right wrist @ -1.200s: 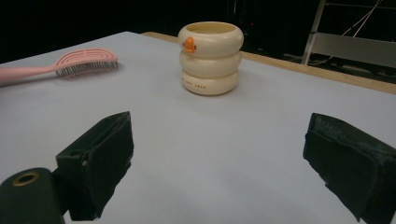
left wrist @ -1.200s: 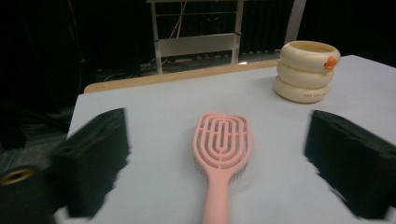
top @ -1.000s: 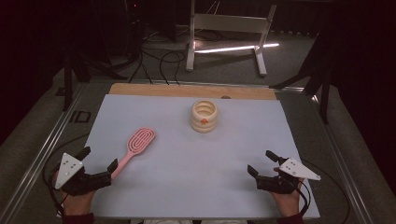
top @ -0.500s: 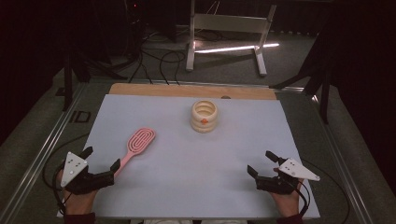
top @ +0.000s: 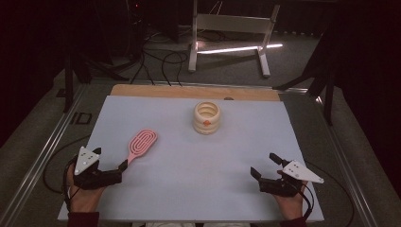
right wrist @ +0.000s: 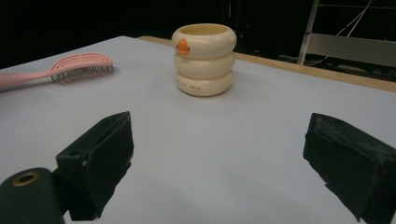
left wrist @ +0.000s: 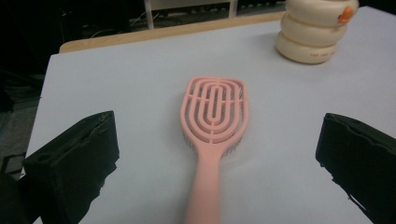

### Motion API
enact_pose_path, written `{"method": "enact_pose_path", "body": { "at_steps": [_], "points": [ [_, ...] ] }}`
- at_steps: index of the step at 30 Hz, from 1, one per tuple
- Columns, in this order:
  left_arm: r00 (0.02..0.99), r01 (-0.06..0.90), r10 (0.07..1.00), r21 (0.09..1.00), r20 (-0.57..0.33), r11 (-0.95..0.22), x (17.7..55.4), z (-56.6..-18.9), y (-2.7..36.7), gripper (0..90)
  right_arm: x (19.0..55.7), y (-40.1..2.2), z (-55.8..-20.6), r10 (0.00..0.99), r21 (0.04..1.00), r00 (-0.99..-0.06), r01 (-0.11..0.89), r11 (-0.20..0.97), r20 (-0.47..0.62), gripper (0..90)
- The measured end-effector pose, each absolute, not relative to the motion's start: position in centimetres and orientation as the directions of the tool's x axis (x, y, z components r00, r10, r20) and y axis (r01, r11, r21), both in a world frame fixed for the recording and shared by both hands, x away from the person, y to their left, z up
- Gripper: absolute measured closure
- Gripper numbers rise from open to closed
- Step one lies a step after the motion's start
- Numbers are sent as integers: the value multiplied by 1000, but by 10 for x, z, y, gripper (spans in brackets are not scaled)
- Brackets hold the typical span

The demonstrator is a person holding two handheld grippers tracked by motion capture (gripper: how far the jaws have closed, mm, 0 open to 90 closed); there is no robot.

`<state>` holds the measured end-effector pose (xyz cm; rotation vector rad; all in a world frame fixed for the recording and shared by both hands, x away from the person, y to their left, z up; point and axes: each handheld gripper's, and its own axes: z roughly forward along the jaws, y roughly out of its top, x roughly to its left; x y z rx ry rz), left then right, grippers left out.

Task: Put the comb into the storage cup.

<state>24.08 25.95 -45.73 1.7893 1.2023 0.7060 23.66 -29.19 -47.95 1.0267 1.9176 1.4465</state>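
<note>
Two spread jaws of the left gripper (left wrist: 210, 186) straddle the pink slotted plastic hairbrush (left wrist: 212, 135), lying bristles-down on the tabletop (top: 198, 165) at 12 o'clock; advance, centre the handle, then close.

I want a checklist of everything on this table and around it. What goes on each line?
Surface: pale blue mat over a wooden board, flat.
Job's things: pink brush lying bristles down, handle toward the left claw; cream cup upright, farther back.
Clutter: nothing seen.
Grippers: left claw open, jaws either side of the brush handle, not closed on it; right claw open, holding nothing.
Cables: one trails from each gripper; more on the floor behind.
Surroundings: dark room, metal stand behind.
</note>
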Motion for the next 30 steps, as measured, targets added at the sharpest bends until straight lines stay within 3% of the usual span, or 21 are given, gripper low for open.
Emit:
{"method": "enact_pose_path", "body": {
  "at_steps": [15,30],
  "points": [
    [419,550,906,777,61,-307,267,-459,246,2,238,-291,-481,816,953,-577,265,145,36,84],
    [457,635,887,673,68,-379,290,-469,234,5,239,-288,-483,815,950,-578,274,150,38,85]
  ]
}}
